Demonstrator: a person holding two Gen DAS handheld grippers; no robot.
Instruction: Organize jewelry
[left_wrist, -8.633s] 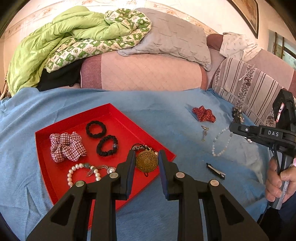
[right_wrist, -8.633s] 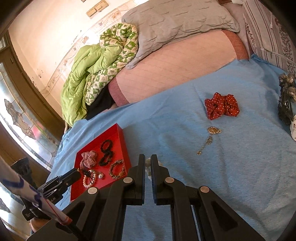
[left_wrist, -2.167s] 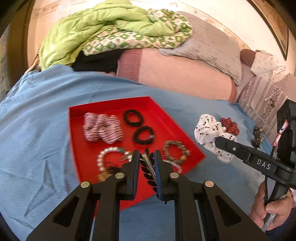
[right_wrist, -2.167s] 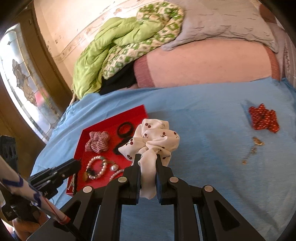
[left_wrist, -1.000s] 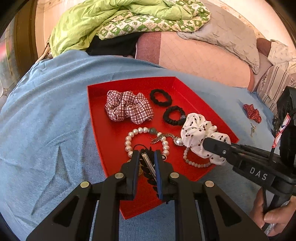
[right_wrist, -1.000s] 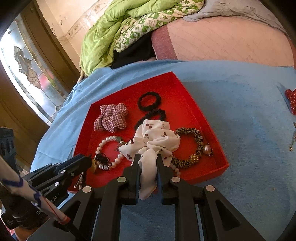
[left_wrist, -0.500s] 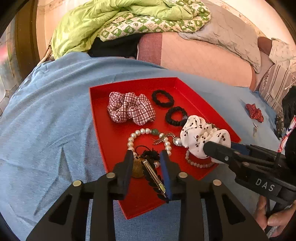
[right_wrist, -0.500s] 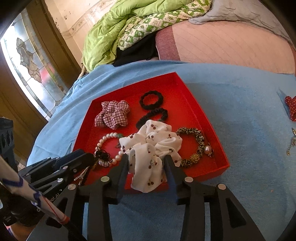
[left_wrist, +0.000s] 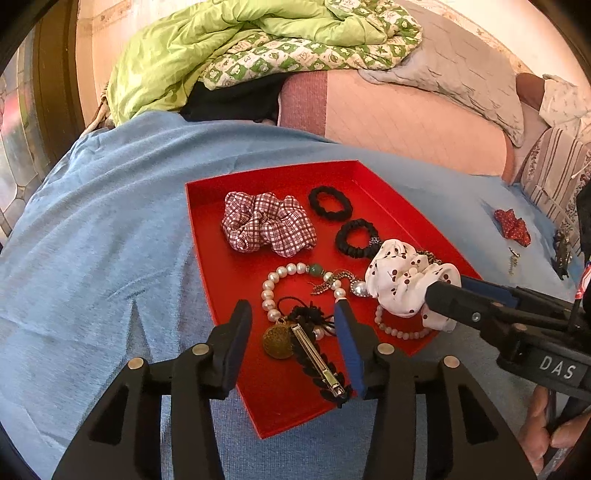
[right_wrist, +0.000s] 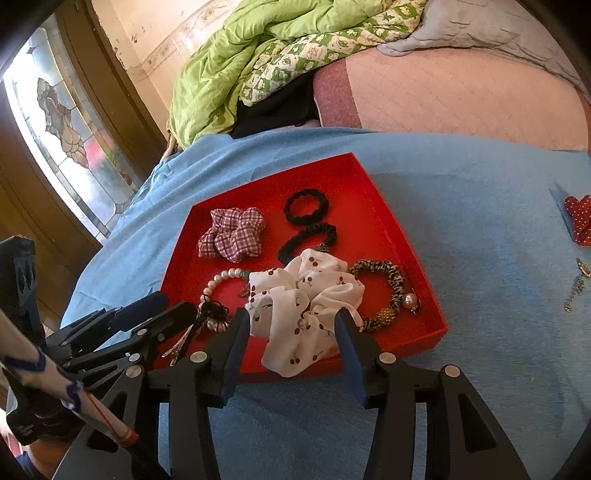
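A blue blanket covers the bed, with a green quilt heaped at 12 o'clock against a pink bolster. On the blanket sits a red tray, holding nearly all the jewelry. The left gripper hangs over the tray's 6 o'clock corner; its jaws have just been opening and stand apart, and a black hair clip lies on the tray floor between them, possibly brushing the right pad, though the angle leaves that unclear. The right gripper sits at the tray's near edge in its own view, jaws likewise just opened and wide, with a white cherry scrunchie lying free between them and draped over the rim. At 11 o'clock in the tray is a plaid scrunchie; two black hair ties lie at 1 o'clock. A pearl bracelet circles the centre, a brass pendant beside the clip. A red scrunchie lies well apart at 3 o'clock.
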